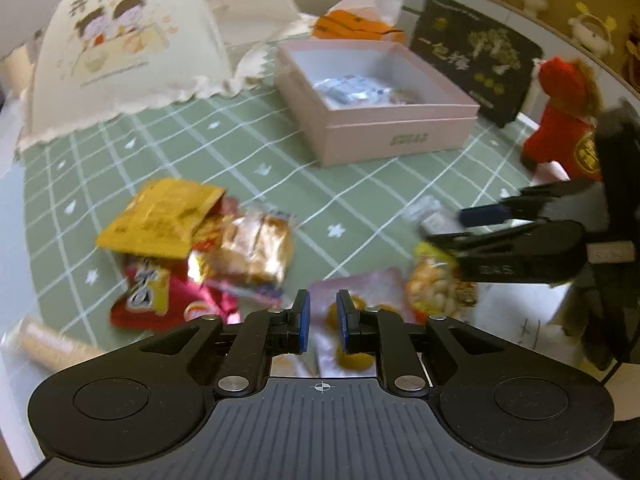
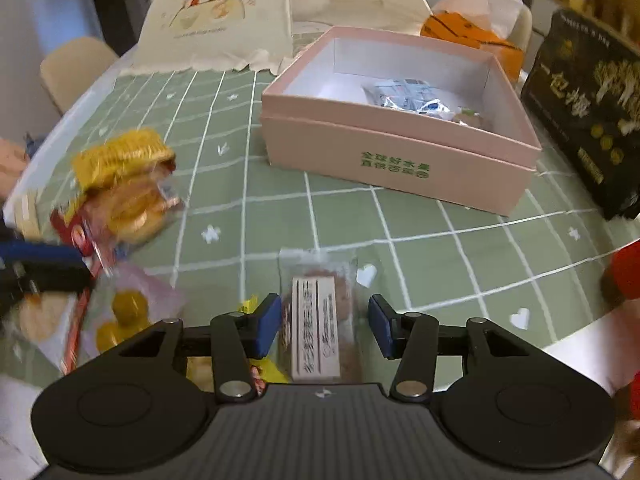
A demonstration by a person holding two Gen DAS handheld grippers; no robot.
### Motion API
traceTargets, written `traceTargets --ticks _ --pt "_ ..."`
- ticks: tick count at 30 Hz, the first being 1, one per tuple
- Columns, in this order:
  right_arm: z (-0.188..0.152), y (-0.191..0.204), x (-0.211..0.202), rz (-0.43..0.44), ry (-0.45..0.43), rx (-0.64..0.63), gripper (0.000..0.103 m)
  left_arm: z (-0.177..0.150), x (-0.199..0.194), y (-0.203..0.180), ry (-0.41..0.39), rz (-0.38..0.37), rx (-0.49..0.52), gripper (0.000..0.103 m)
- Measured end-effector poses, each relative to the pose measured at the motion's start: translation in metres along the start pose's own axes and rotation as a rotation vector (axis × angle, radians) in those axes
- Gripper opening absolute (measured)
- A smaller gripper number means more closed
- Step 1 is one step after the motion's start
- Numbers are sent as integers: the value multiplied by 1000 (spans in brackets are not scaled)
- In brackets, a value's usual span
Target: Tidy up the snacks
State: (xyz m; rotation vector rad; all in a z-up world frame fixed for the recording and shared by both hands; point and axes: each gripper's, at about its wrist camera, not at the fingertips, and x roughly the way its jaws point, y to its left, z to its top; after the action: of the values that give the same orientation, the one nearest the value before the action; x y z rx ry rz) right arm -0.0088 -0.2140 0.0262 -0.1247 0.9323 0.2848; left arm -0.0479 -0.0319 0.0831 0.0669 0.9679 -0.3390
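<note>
A pink box [image 1: 372, 136] [image 2: 396, 164] stands open on the green checked tablecloth with a few wrapped snacks [image 1: 352, 90] [image 2: 412, 96] inside. A pile of snack packets [image 1: 192, 248] [image 2: 124, 196] lies at the near left. My left gripper [image 1: 323, 322] hovers over a pink packet with yellow pieces [image 1: 360, 300], its jaws narrowly apart and empty. My right gripper [image 2: 322, 328] is open around a clear packet with a white label [image 2: 316, 320], not closed on it. The right gripper also shows in the left wrist view [image 1: 464, 226] over that packet [image 1: 432, 216].
A cream mesh food cover [image 1: 132, 48] [image 2: 216, 12] stands at the back left. A black bag [image 1: 476, 52] [image 2: 588, 120], an orange package [image 1: 352, 26] [image 2: 472, 36] and a red plush toy [image 1: 564, 120] stand behind and right of the box. A peanut packet [image 1: 436, 284] lies near the right gripper.
</note>
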Motion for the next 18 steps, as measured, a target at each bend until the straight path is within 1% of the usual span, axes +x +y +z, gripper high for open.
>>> traceTargets --ticks 2,5,7,9,11,12,13,15,16,18 --pt "-7 -10 -5 -27 -10 15 52 -3 -1 3 8 -14 -15 17" --pt "-14 -32 -11 -72 -10 85 55 -6 2 -7 37 -43 33 17" --pt "-18 -44 -15 -94 -6 121 58 -9 6 -21 59 -58 92 18" --pt "-23 -50 -17 -103 -8 134 60 -14 14 -36 92 -53 173 21" --pt "-28 -53 -20 -109 -14 140 63 -21 16 -48 67 -24 250 23" --pt "-30 -53 -21 -112 -20 142 64 -22 17 -52 66 -14 277 24" --pt "-33 -53 -22 -115 -28 144 65 -21 17 -54 71 -21 277 29" --pt "-37 -51 -23 -123 -44 149 66 -20 18 -52 80 -54 252 36" --pt "-37 -50 -22 -125 -47 155 66 -20 18 -50 79 -60 244 36" --pt "-38 -49 -21 -130 -58 159 68 -19 18 -47 76 -35 233 36"
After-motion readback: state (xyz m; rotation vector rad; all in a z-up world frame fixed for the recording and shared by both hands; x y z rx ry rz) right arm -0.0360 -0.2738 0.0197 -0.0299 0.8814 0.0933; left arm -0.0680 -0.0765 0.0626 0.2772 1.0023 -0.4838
